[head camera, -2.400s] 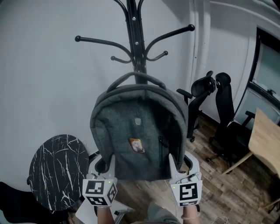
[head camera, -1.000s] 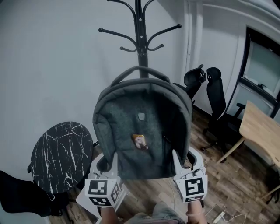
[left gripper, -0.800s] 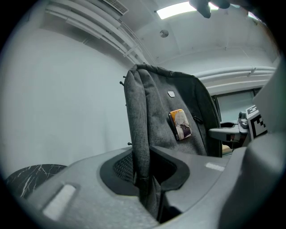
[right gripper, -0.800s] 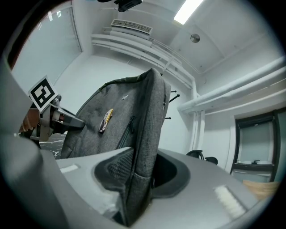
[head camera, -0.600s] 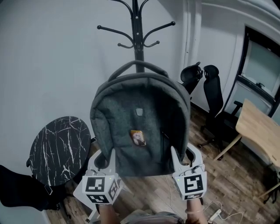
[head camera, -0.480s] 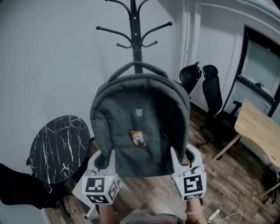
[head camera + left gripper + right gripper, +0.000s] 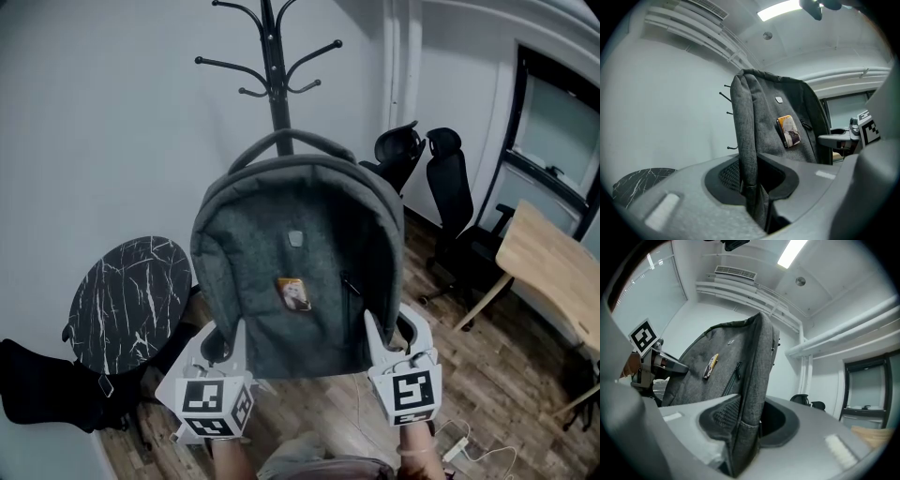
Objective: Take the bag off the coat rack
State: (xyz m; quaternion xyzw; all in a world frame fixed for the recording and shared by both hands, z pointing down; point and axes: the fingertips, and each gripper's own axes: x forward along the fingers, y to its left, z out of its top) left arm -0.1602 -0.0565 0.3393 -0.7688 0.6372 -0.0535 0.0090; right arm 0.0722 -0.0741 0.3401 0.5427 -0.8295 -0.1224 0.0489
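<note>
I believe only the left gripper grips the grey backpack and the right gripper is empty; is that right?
Not quite: the right gripper is also shut on the backpack, as the right gripper view shows; the left gripper does grip it.

white wall (image 7: 94,141) | wood-plank floor (image 7: 497,384) | black marbled round table (image 7: 127,300) | two office chairs (image 7: 452,192) | wooden desk (image 7: 548,272)
</note>
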